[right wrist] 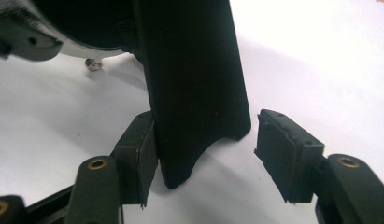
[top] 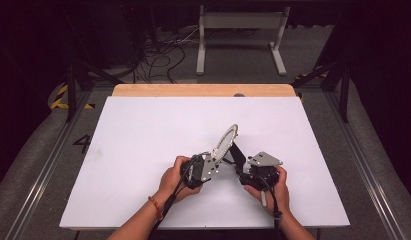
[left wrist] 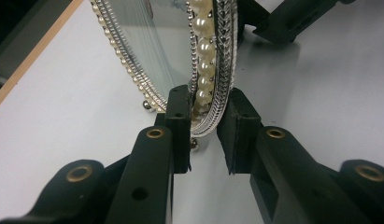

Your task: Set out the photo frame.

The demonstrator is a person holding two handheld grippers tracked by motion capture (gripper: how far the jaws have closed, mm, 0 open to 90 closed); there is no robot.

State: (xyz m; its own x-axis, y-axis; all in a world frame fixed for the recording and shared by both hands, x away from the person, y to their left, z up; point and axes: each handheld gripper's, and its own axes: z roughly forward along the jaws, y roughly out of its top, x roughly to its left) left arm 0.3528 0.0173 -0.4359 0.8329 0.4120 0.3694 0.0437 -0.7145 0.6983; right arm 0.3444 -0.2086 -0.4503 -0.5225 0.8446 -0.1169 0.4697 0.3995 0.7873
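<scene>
**Mirror held at rim, stand leg not yet gripped**

High view: an oval mirror (top: 227,142) stands tilted near the middle of the white table (top: 143,130), its long axis rising up and away from the person. The left gripper (top: 214,161) meets its lower rim; the right gripper (top: 241,169) sits at the black stand leg (top: 237,152) behind it.

Left gripper view: the jaws are closed on the pearl-edged rim (left wrist: 209,88), both pads pressing.

Right gripper view: the leg (right wrist: 194,93) lies between half-open jaws, touching the left pad (right wrist: 142,151) and apart from the right pad. The right hand is nearer the leg and would need to close.
</scene>
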